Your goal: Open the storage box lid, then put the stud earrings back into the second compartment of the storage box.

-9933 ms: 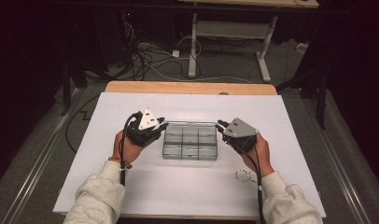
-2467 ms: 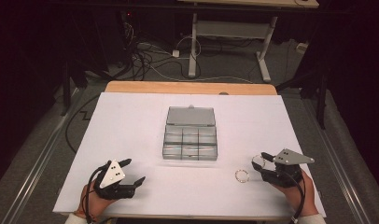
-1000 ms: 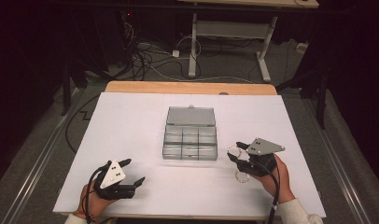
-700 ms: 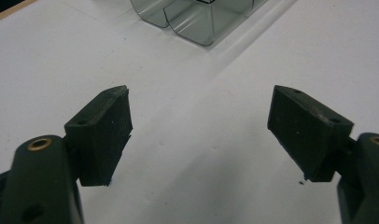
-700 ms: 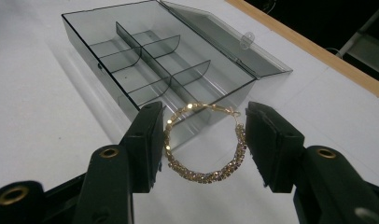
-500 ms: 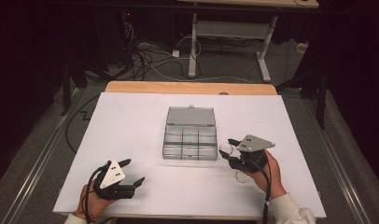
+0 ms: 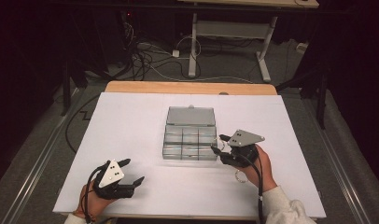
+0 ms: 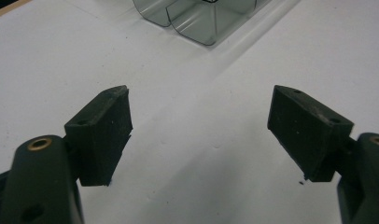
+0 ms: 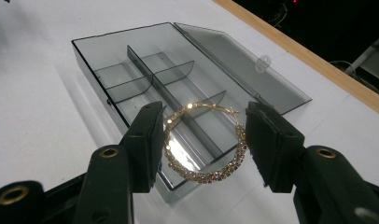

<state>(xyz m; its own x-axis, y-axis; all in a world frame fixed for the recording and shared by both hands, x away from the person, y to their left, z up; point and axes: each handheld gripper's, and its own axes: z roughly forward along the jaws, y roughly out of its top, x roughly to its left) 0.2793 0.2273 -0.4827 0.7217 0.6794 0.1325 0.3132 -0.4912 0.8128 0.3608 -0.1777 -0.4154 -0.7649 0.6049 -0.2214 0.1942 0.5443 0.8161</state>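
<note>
At the worktop's (image 7: pixel 131 121) middle sits a smoky clear box (image 7: pixel 190 135), lid (image 7: pixel 191 115) thrown back flat on the far side, tray split by dividers into small cells. Cells look bare as far as the views tell.

Right gripper (image 7: pixel 222 150) hangs at the box's right near corner, hand (image 7: pixel 255 163) behind it, grey plate on top, cable running back along the sleeve. Its fingers (image 9: pixel 145 140) pinch a gold hoop (image 9: pixel 204 142) set with small stones, one pad on each side of the ring. In the right gripper view the hoop hangs over the box's near cells, crossing a divider line; whether it touches the tray I cannot tell. In the high view the hoop shows only as a small loop (image 7: pixel 220 141) at the fingertips, against the box edge.

A second hoop (image 7: pixel 240 176) lies flat on the white sheet just beside the right wrist, apart from the box.

Left gripper (image 7: pixel 131 172) rests low at the near left of the worktop, well apart from the box, hand (image 7: pixel 92 198) at the edge. Fingers (image 8: pixel 101 133) spread wide, nothing between them but bare sheet; box corner (image 8: pixel 201 18) shows far ahead.

Beyond the worktop: wood strip (image 7: pixel 190 87) along the far edge, tangled cables (image 7: pixel 145 53) on the floor, a white desk frame (image 7: pixel 229 42).
</note>
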